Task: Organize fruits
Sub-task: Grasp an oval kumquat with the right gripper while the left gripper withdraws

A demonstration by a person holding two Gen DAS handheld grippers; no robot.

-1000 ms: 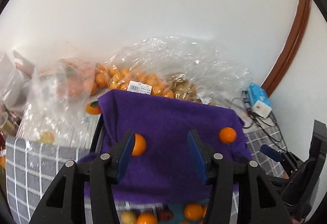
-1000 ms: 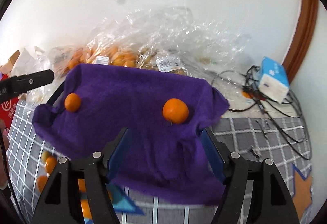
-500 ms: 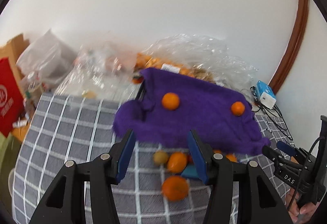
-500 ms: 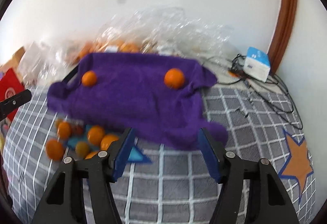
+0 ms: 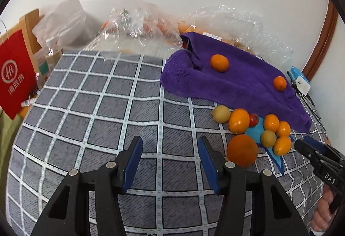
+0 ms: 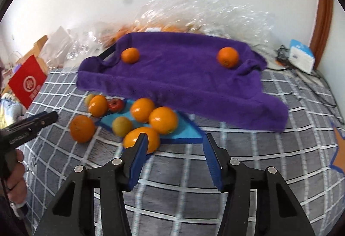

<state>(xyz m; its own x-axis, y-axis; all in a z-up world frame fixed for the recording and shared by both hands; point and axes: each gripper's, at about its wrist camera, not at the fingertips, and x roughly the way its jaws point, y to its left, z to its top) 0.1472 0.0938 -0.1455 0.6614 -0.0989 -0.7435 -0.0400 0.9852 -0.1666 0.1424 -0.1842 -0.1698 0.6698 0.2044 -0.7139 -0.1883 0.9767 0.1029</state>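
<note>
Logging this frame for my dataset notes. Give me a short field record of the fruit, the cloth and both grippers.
surface: grey checked tablecloth
cloth: purple towel, draped over a raised support
on towel: two oranges
loose fruit: pile beside the towel's front edge
left gripper: jaws open, empty
right gripper: jaws open, empty

Loose cluster of fruit (image 6: 138, 121) on grey checked tablecloth (image 5: 97, 111), partly over a blue star patch (image 6: 183, 130), just in front of purple towel (image 6: 183, 76). Mostly orange citrus, round to oval; largest orange (image 5: 242, 153) at the near-left edge of the group. Two yellowish-green fruits (image 5: 221, 113) and one small red fruit (image 6: 115, 105) among them, touching neighbours. Two further oranges resting apart on the towel: one left (image 6: 130, 55), one right (image 6: 228, 57).
</note>
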